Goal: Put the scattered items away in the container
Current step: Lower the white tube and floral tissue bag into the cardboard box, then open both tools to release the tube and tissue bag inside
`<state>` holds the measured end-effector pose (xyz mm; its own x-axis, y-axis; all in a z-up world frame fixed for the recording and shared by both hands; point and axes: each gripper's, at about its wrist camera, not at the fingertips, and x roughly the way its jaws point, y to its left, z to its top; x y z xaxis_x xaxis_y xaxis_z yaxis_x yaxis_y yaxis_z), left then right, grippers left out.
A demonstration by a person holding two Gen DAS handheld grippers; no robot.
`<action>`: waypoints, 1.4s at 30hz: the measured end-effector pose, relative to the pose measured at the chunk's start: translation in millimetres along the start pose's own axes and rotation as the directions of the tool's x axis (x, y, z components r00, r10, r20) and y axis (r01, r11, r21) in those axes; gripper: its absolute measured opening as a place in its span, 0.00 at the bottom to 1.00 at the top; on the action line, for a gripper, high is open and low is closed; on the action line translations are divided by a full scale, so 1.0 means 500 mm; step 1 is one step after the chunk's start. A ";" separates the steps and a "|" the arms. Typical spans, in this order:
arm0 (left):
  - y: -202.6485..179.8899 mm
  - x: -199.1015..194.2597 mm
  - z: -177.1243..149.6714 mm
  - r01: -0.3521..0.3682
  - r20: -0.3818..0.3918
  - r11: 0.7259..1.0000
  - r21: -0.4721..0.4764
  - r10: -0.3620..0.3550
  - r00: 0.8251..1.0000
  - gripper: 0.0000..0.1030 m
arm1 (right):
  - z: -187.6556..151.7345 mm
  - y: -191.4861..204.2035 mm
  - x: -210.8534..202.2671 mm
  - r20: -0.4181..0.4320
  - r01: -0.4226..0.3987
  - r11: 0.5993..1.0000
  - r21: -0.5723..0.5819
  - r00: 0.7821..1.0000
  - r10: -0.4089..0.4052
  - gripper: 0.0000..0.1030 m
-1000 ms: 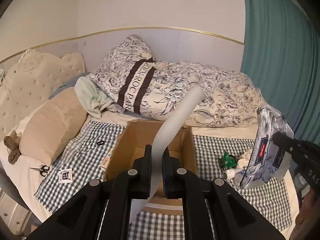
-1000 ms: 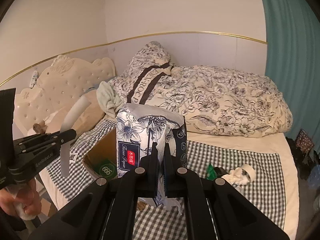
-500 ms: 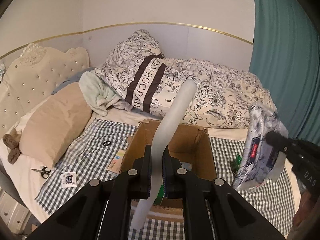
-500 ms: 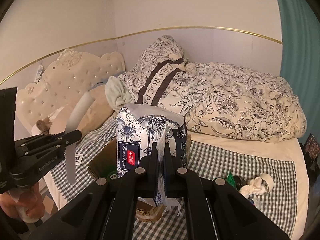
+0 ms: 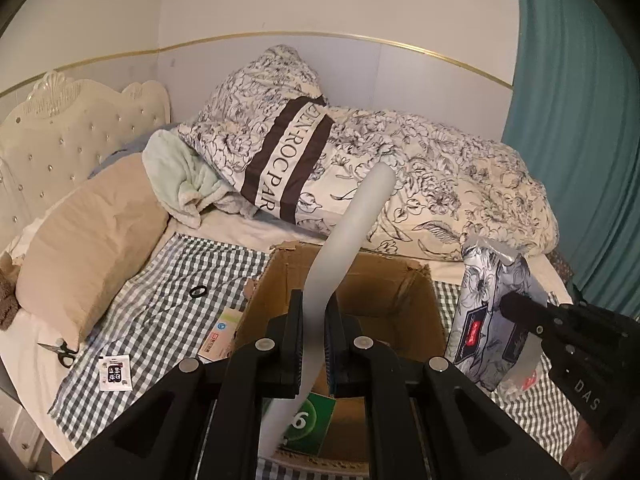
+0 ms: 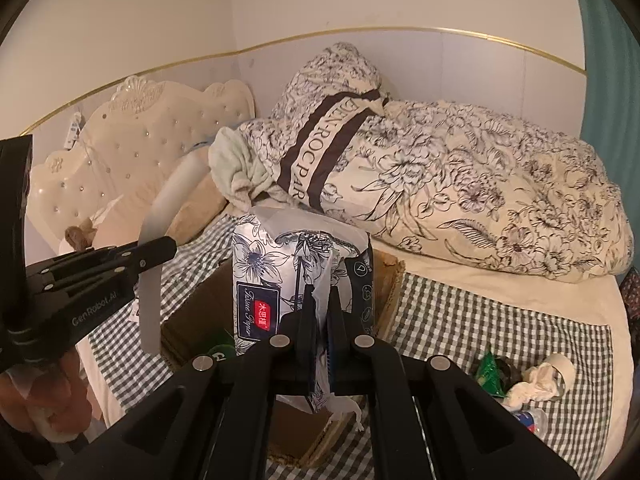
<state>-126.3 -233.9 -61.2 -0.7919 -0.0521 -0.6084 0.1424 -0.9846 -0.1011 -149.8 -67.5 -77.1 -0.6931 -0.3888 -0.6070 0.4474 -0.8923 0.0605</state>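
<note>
An open cardboard box (image 5: 260, 292) stands on the checked cloth on the bed, with a green pack (image 5: 310, 420) inside it. My left gripper (image 5: 314, 312) is shut on a long pale bendy strip (image 5: 360, 216), which hangs over the box's near edge and curves up past the opening. My right gripper (image 6: 320, 308) is shut on a floral tissue pack (image 6: 272, 272), held upright above the box's (image 6: 192, 312) right side. In the left wrist view the tissue pack (image 5: 492, 312) hangs just right of the box. In the right wrist view the left gripper (image 6: 160, 250) and strip (image 6: 168, 200) are at the left.
Left of the box lie a flat packet (image 5: 222, 334), a black ring (image 5: 199, 291), a small sachet (image 5: 115, 372) and scissors (image 5: 60, 350). To the right lie a green wrapper (image 6: 490, 368), crumpled tissue (image 6: 536, 384) and a small bottle (image 6: 528, 418). Pillows and a duvet (image 5: 440, 184) sit behind.
Both grippers have moved forward and down toward the box, which now looks larger and nearer. The strip and the tissue pack stay gripped.
</note>
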 end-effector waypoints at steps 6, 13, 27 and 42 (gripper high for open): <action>0.015 0.058 -0.005 0.002 -0.034 1.000 -0.005 -0.002 0.999 0.08 | 0.001 0.004 0.063 -0.032 -0.011 1.000 -0.008 0.999 0.011 0.03; 0.026 0.130 -0.009 0.015 -0.080 1.000 -0.012 -0.016 0.997 0.08 | -0.007 0.008 0.140 -0.082 -0.019 1.000 -0.013 0.996 0.018 0.03; 0.044 0.232 -0.044 -0.008 -0.181 1.000 -0.018 0.005 0.983 0.19 | -0.030 0.007 0.233 -0.156 -0.031 0.999 -0.020 0.987 0.028 0.03; 0.036 0.168 -0.014 -0.029 -0.128 0.999 -0.033 0.024 0.991 0.61 | -0.019 -0.008 0.170 -0.115 0.009 1.000 0.010 0.993 -0.008 0.46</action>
<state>-186.2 -254.9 -119.4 -0.7058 -0.0542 -0.7063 0.1845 -0.9767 -0.1094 -205.0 -94.5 -136.3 -0.6271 -0.3530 -0.6943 0.4356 -0.8979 0.0631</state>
